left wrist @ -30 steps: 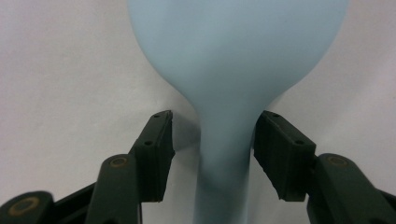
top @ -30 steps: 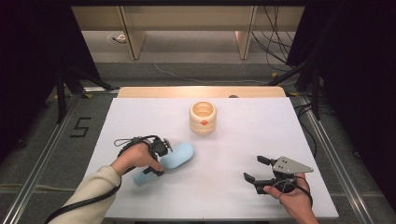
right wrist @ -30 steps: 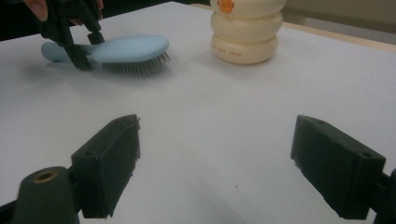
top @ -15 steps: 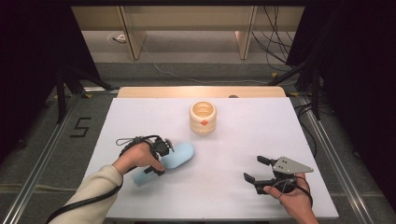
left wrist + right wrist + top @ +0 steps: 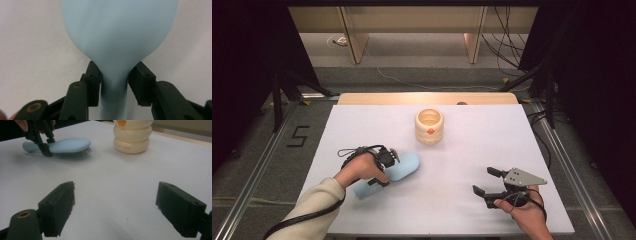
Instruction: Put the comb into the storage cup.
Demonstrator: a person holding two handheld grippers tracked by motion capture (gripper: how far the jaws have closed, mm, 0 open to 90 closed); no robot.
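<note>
- Nothing has shifted much since a second ago: my left tongs (image 5: 388, 161) stay where they were on the hairbrush (image 5: 399, 167), and my right tongs (image 5: 488, 181) have hardly stirred.
- My left tongs pinch the hairbrush (image 5: 117, 37) at its narrow neck, where the handle widens into the head, one pad on each side.
- My right tongs (image 5: 116, 210) are spread wide with nothing between them, hovering over the white table (image 5: 472, 150), well apart from the hairbrush on its right.
- Beyond the hairbrush stands a cream pot (image 5: 429, 126), well apart from it, with bare table all around.
- Between the hairbrush and the near table edge there is open room.
- The hairbrush (image 5: 67, 145) is smooth pale blue plastic, an oval head with short bristles facing down.
- The pot (image 5: 132, 137) is built of rounded stacked rings, with a small orange mark.
</note>
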